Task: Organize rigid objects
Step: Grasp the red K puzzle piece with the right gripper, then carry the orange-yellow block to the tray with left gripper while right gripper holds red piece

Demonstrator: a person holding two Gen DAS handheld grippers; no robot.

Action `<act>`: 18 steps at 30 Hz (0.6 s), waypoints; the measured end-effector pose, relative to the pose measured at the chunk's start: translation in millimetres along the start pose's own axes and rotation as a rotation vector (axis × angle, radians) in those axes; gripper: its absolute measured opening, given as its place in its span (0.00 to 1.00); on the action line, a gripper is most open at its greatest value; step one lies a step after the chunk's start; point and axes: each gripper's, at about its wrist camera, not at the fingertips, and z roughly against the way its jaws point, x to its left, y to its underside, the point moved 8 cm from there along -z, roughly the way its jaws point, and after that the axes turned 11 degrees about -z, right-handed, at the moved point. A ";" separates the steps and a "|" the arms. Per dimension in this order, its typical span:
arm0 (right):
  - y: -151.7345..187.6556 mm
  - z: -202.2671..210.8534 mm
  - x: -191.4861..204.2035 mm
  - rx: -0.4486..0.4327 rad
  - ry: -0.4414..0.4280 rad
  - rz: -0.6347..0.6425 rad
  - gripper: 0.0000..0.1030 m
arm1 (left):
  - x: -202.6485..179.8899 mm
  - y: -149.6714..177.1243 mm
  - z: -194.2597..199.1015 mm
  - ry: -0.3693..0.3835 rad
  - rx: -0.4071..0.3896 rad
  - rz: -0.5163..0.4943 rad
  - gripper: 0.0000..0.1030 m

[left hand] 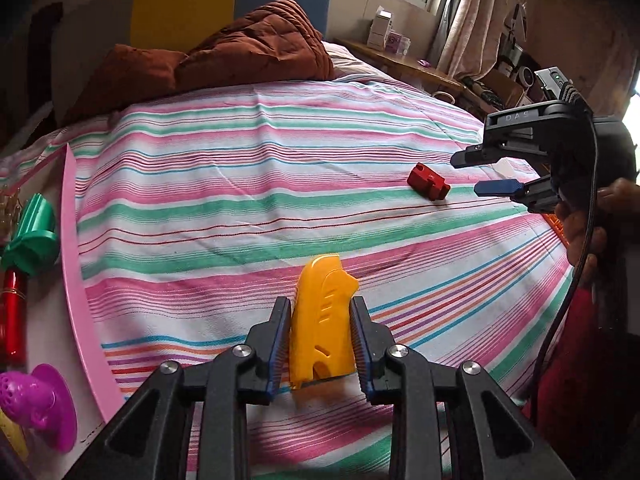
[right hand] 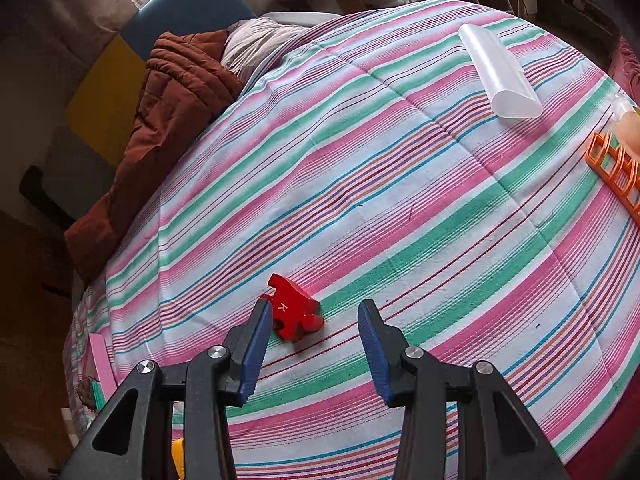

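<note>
My left gripper [left hand: 320, 312] is shut on a yellow plastic piece [left hand: 324, 320], held upright above the striped bedsheet [left hand: 240, 184]. A red puzzle-shaped block [left hand: 428, 181] lies on the sheet to the right. My right gripper [left hand: 476, 174] hovers open just right of that block. In the right wrist view my right gripper [right hand: 312, 320] is open and empty, and the red block [right hand: 294, 312] lies beside the left finger [right hand: 256, 344], near the fingertips. A corner of the yellow piece [right hand: 178, 460] shows at the bottom left.
A pink tray [left hand: 78, 280] at the left edge holds a green piece [left hand: 34, 236], a red tube [left hand: 14, 316] and a purple piece [left hand: 36, 404]. A clear plastic tube [right hand: 500, 72] and an orange grid piece [right hand: 616, 172] lie at the right. A brown quilt [left hand: 240, 48] is heaped at the bed's head.
</note>
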 end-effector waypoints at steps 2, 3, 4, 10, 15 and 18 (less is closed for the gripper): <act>5.0 -5.7 5.9 0.019 0.039 0.060 0.43 | 1.6 1.9 0.1 0.003 -0.001 0.000 0.29; 7.7 -8.7 10.8 0.026 0.061 0.102 0.43 | 0.1 0.9 -1.6 0.005 -0.003 -0.001 0.30; 9.8 -11.3 16.5 0.031 0.085 0.150 0.43 | 0.5 2.0 -3.1 0.004 0.004 0.001 0.29; 13.0 -42.0 45.0 0.053 0.239 0.459 0.53 | 3.1 1.6 -7.3 0.006 0.035 0.044 0.27; 12.8 -51.9 45.6 0.019 0.252 0.520 0.33 | 4.3 2.9 -8.8 0.028 0.021 0.058 0.28; 18.5 -53.1 49.6 0.020 0.251 0.556 0.32 | 3.3 4.0 -8.7 0.023 0.018 0.056 0.29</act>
